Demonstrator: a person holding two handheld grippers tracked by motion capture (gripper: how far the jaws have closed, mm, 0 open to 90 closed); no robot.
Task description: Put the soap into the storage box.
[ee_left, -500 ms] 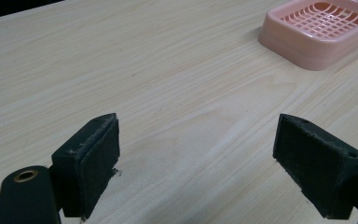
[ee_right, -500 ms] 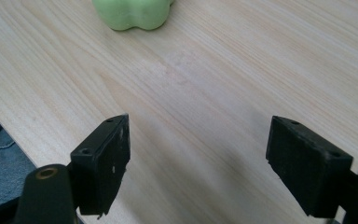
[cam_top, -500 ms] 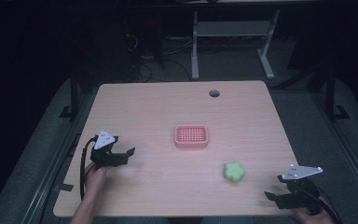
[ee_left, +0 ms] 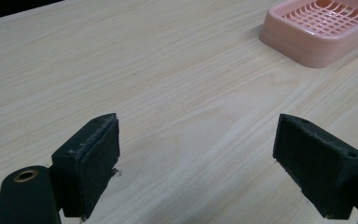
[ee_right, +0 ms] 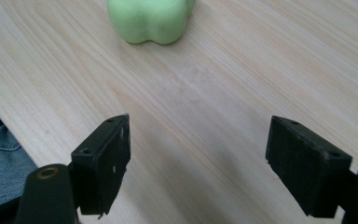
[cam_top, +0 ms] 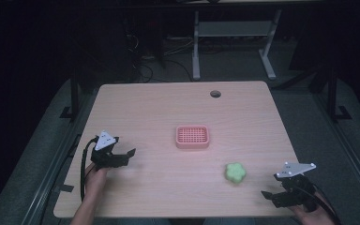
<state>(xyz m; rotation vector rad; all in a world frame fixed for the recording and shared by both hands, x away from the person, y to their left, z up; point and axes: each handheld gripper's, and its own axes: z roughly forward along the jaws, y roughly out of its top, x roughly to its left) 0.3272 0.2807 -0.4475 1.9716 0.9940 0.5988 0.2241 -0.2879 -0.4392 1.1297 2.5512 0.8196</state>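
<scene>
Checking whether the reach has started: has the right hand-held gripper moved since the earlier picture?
No. The right hand-held gripper sits equally far right of the green soap, near the table's front corner.

The high view looks forward and down on the whole table from far above; the left gripper view sits low, close over the wood, facing the pink tray ahead-right of its jaws; the right gripper view, equally near, faces the green lump ahead-left; both things also show from above.
</scene>
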